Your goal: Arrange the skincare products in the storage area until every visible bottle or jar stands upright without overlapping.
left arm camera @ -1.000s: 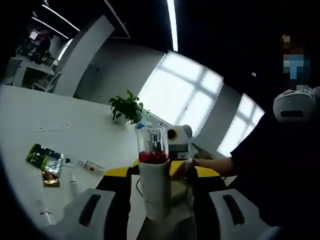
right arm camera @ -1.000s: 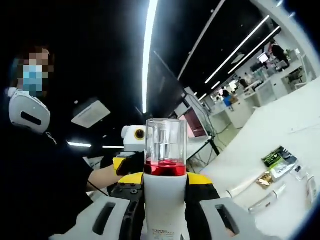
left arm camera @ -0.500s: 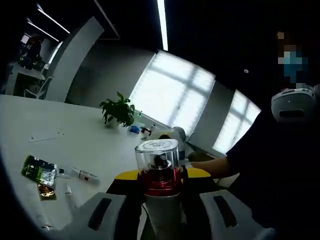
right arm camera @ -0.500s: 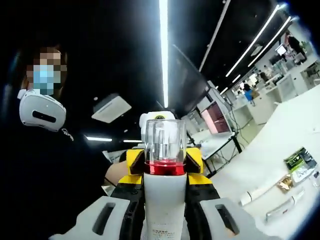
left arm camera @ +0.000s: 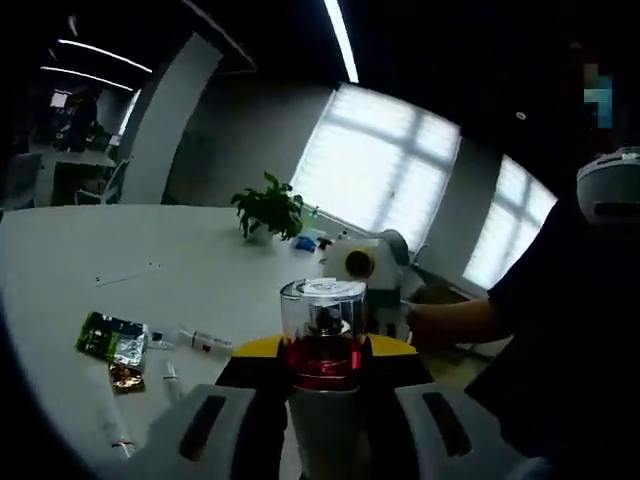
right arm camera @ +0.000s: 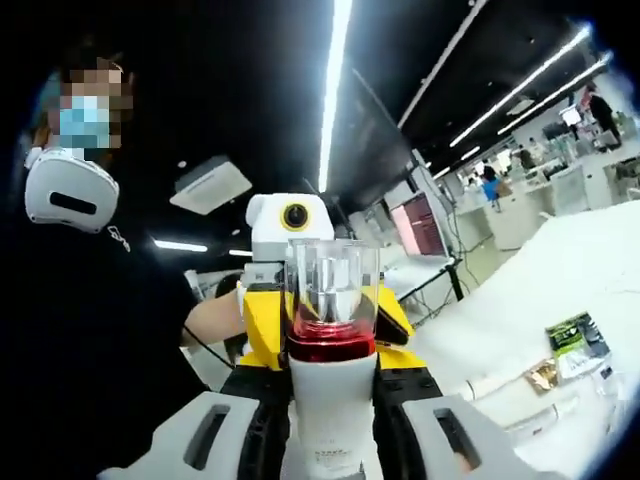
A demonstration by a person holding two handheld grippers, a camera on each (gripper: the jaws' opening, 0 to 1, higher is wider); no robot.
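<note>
While both tools face each other in the air above the desk (left arm camera: pixel 120 250), one white bottle (left arm camera: pixel 322 400) with a clear cap and a red band stands upright between them. The left tool (left arm camera: pixel 318 440) is clenched on the bottle body, and the right tool (right arm camera: pixel 328 445) grips it from the opposite side. A green packet (left arm camera: pixel 112 335) and small tubes (left arm camera: pixel 205 342) lie flat on the desk, well apart from the bottle. A potted plant (left arm camera: pixel 268 210) stands farther back.

White worktop (left arm camera: pixel 150 260) bearing a green sachet (left arm camera: pixel 113 335), a small tube (left arm camera: pixel 205 342) and a potted plant (left arm camera: pixel 268 210).
</note>
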